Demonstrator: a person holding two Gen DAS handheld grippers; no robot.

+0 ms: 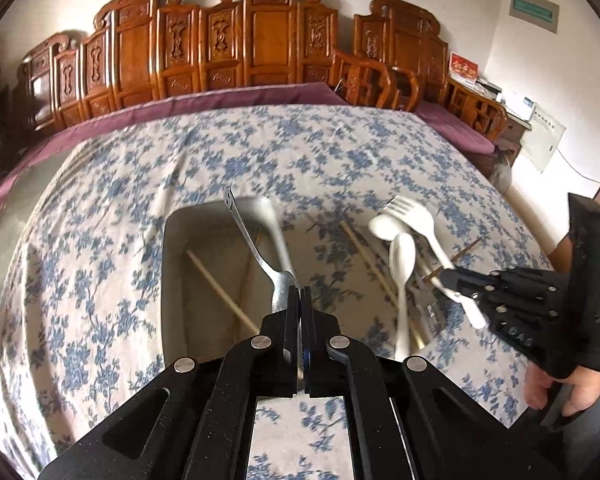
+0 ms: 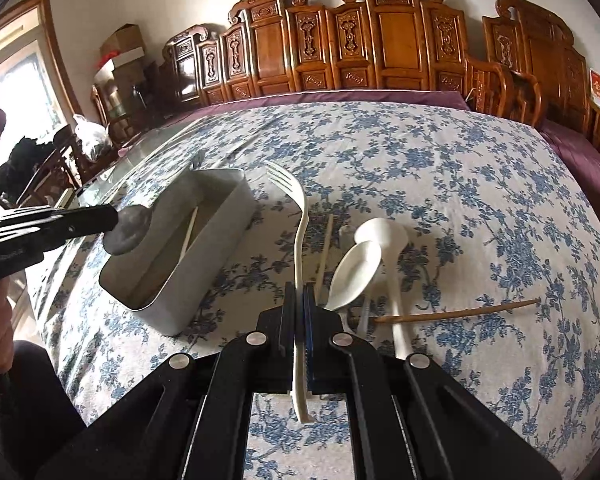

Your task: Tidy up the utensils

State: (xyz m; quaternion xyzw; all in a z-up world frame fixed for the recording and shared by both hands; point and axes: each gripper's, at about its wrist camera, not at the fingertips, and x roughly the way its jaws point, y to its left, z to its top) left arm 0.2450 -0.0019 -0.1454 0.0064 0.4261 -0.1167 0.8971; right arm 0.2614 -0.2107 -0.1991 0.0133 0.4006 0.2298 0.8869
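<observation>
- Over the floral cloth point(image 2: 440, 168), we have both grippers loaded and off the table.
- Our left gripper point(image 1: 300, 300) is clamped tight on a metal spoon point(image 1: 256, 248), gripped at the bowl end with the handle pointing away, above the bin point(image 1: 172, 264).
- Our right gripper point(image 2: 299, 300) is closed on a white fork point(image 2: 300, 232), held partway along its handle, tines forward, just beside the bin point(image 2: 220, 232).
- Inside the bin we see one pale chopstick point(image 2: 190, 232); anything else in there is hard to make out, possibly nothing.
- Left on the cloth: two white spoons point(image 2: 360, 268) lying together and overlapping, a pale chopstick point(image 2: 325, 248) just beside them, and a brown chopstick point(image 2: 460, 312) near the spoon handles.
- Our judgement: the task is at an early-to-middle stage. One item is binned, two are in hand, and four wait on the cloth.
- What remains, as we read it: drop the spoon and fork into the bin, then collect the spoons and both chopsticks.
</observation>
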